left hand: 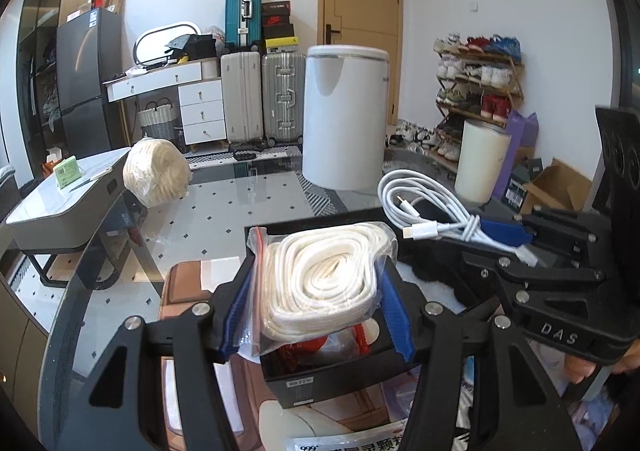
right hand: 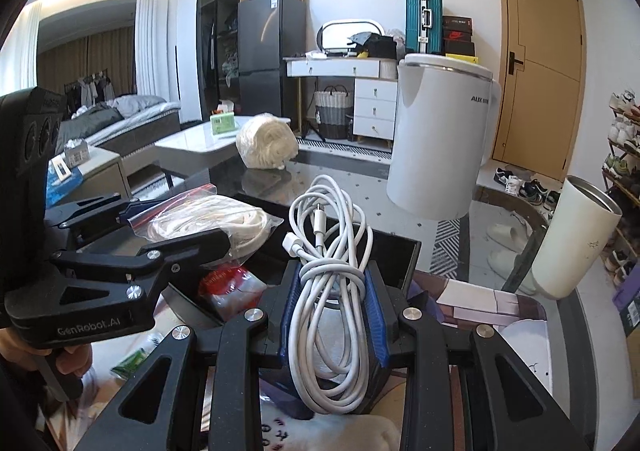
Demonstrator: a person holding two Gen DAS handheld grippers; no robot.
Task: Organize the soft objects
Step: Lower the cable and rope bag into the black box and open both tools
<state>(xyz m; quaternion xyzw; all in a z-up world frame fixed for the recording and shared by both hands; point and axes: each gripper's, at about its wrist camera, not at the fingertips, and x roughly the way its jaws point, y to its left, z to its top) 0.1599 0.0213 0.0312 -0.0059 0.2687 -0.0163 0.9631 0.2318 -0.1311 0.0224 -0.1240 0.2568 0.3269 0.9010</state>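
Left gripper [left hand: 316,287]: jaws part-open, clamped on a clear bag of coiled white rope [left hand: 324,283], held over an open black box [left hand: 320,375] at the near table edge. Right gripper [right hand: 332,291]: jaws closed tight on a bundled white cable [right hand: 332,263], just right of the bag. Far left on the glass table [left hand: 240,203]: a ball of cream twine [left hand: 156,171].

one bagged rope coil [left hand: 324,287], one white cable [right hand: 332,291], one yarn ball [left hand: 156,171], two white canisters [left hand: 344,115]

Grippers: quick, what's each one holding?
Left gripper: shut on bagged rope.
Right gripper: shut on white cable.
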